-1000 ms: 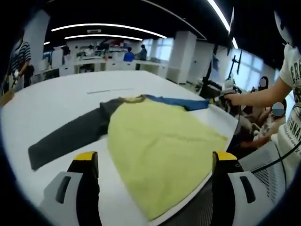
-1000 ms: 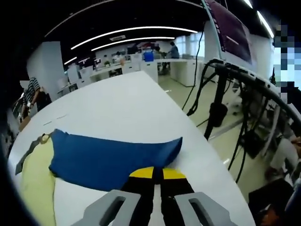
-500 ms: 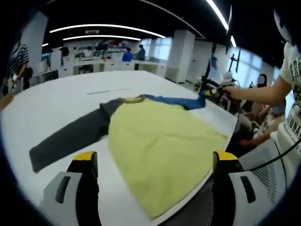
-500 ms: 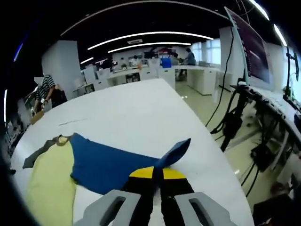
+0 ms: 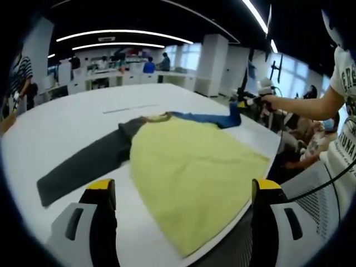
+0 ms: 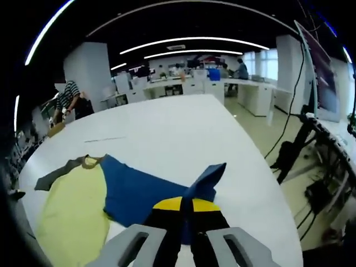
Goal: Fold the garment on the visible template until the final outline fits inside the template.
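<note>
1. Broadly, a large white table (image 5: 72,117) takes up the middle of both views, in an open office with white pillars, long ceiling light strips (image 5: 122,34) and desks along the far wall, where several people stand or sit.
2. On the table lies the garment (image 5: 189,167), a long-sleeved shirt with a yellow-green body at the centre of the left gripper view, a dark grey sleeve (image 5: 83,167) stretching toward the lower left, and a blue sleeve (image 6: 144,189) running toward the upper right.
3. A thin pale line marked on the tabletop (image 5: 129,108) shows above the shirt in the left gripper view; I cannot tell whether it belongs to the template.
4. At the bottom of its own view, the left gripper (image 5: 183,192) hangs with its yellow-tipped jaws spread wide, one on each side of the shirt's hem, clear of the cloth.
5. The right gripper (image 6: 186,204) has its jaws pressed together on the cuff end of the blue sleeve, which stands up in a peak just above the yellow tips.
6. Compared with a second ago, the blue sleeve's end is lifted off the table and drawn inward toward the yellow body; before, it lay flat and spread out.
7. The left gripper's jaws remain as wide as before.
</note>
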`<action>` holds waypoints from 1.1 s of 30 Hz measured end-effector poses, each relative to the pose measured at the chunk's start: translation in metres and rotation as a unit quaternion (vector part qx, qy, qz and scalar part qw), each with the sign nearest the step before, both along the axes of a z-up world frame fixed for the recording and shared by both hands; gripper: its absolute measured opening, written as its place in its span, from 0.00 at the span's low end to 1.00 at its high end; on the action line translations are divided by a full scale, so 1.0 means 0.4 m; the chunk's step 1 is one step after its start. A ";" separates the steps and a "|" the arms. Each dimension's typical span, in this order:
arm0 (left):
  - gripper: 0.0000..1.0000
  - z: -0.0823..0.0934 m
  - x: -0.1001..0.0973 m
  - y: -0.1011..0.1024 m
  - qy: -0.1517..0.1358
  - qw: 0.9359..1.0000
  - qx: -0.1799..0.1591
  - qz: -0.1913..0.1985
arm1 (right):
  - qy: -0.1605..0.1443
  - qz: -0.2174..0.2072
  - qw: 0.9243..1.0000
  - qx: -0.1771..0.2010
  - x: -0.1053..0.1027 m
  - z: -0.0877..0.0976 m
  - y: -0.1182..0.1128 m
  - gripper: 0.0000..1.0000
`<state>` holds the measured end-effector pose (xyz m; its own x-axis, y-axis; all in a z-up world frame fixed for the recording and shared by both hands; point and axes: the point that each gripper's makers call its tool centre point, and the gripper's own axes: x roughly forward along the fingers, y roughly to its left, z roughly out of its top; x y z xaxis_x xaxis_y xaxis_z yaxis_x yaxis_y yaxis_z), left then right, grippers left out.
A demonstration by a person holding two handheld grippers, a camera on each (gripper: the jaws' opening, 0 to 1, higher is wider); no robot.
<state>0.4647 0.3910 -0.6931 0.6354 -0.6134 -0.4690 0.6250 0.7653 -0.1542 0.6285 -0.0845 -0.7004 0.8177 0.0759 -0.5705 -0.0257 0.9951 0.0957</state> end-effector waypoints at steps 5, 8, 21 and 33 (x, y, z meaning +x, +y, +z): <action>0.99 0.002 -0.001 -0.002 -0.001 1.000 -0.002 -0.001 | 0.002 0.018 1.000 0.015 -0.006 0.013 0.055 0.00; 0.99 0.003 -0.003 -0.006 -0.002 1.000 -0.004 -0.003 | 0.003 0.027 0.999 0.024 0.003 0.015 0.070 0.00; 0.99 0.015 -0.011 -0.016 -0.007 1.000 -0.010 -0.016 | 0.010 0.055 0.998 0.037 0.028 0.008 0.137 0.00; 0.99 0.015 -0.018 -0.037 -0.009 1.000 -0.019 -0.021 | 0.007 0.084 0.995 0.060 0.041 0.013 0.229 0.00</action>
<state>0.4574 0.3764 -0.6869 0.6166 -0.6564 -0.4346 0.6591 0.7323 -0.1710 0.6448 0.0073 -0.6952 0.7796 0.2799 -0.5602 -0.1893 0.9580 0.2152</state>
